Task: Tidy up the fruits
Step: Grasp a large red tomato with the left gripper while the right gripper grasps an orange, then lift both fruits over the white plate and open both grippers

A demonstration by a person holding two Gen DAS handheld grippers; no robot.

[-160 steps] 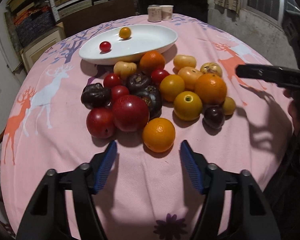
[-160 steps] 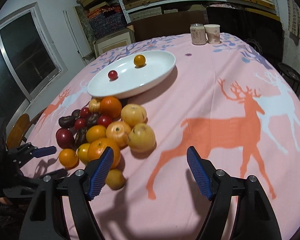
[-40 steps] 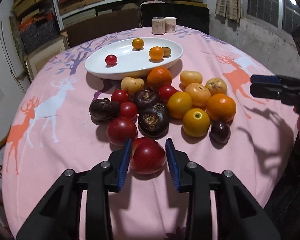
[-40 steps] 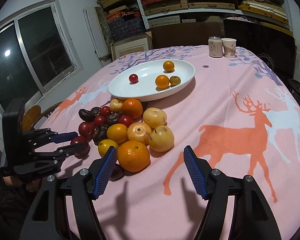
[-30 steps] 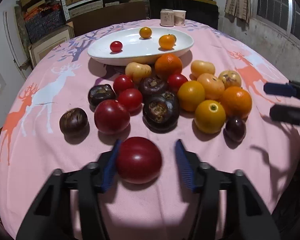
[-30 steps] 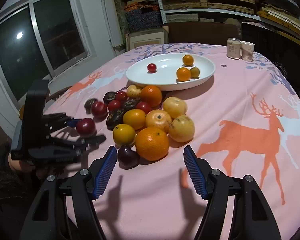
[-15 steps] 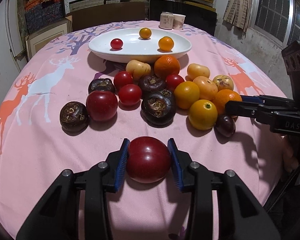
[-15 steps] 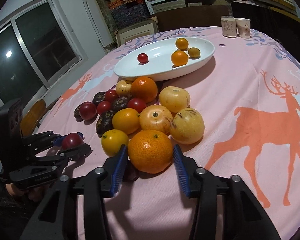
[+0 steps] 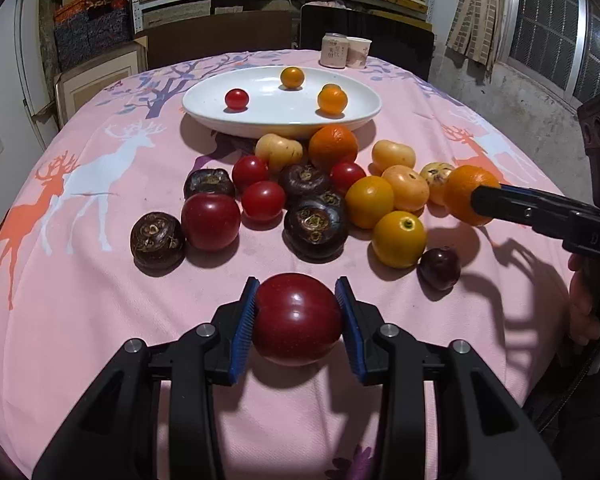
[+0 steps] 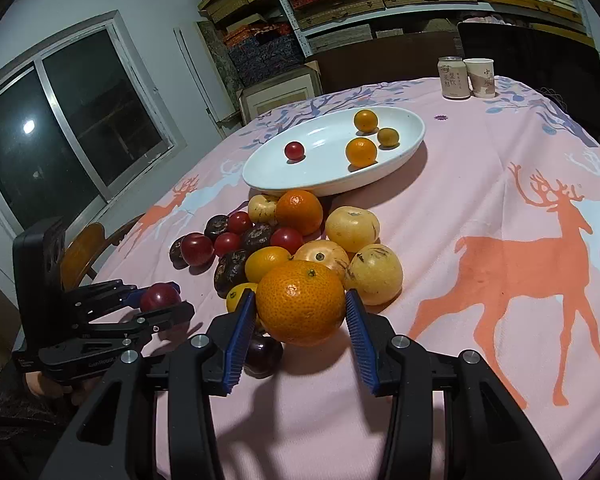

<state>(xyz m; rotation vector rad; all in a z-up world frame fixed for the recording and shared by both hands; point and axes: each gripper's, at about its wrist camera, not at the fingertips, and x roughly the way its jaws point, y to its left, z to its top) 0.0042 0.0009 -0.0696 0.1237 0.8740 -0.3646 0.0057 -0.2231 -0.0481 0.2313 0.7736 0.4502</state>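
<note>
A dark red fruit (image 9: pixel 297 319) is clamped between the blue pads of the left gripper (image 9: pixel 298 322), near the front of the pink tablecloth (image 9: pixel 80 320) and apart from the heap. It looks to be held at its widest part, so that the round skin cannot slip out to the front.

A large orange (image 10: pixel 300 302) is held by the right gripper (image 10: pixel 301 322). Its jaws have just been closing, and both pads are now pressed against the sides of the orange. In the left view this orange (image 9: pixel 470 194) appears raised a little above the cloth, at the right edge of the heap.

The white oval plate (image 9: pixel 364 116) is placed behind the heap, and four small fruits are already lying in it, among them a small red one (image 10: pixel 294 150). It is judged that the two gripped fruits are meant to be carried there. The pieces were probably chosen from the outside of the heap, so that the other fruits are not pushed and do not roll.
</note>
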